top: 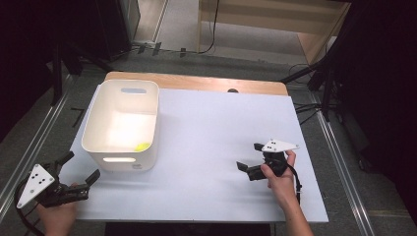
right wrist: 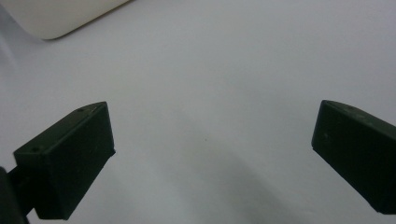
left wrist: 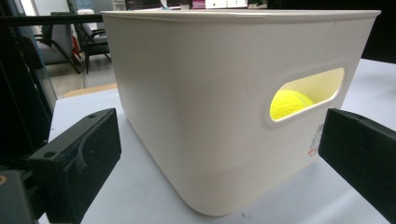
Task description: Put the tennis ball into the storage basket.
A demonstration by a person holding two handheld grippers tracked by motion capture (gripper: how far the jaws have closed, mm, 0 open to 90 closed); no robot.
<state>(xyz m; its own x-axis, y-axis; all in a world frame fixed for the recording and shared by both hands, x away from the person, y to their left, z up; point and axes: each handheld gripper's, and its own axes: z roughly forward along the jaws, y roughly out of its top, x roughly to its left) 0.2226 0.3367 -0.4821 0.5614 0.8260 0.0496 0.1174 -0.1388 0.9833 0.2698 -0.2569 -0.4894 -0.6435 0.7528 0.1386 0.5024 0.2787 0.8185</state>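
Resting in the near right corner of a white bin (top: 121,125), a yellow ball (top: 142,146) shows through its handle slot. The left gripper (top: 82,166) faces the bin, jaws spread and empty. The right gripper (top: 249,156) hovers over the white table (top: 216,128), jaws likewise wide apart.

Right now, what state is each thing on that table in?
White plastic bin: upright, open-topped, a ball inside.
Yellow tennis ball: resting in the bin's near corner.
Left gripper: open, empty, facing the bin.
Right gripper: open, empty, over bare white tabletop.

My left gripper (top: 81,167) and right gripper (top: 249,156) are black, each topped by a grey three-cornered plate with dark screws, trailing black cable.
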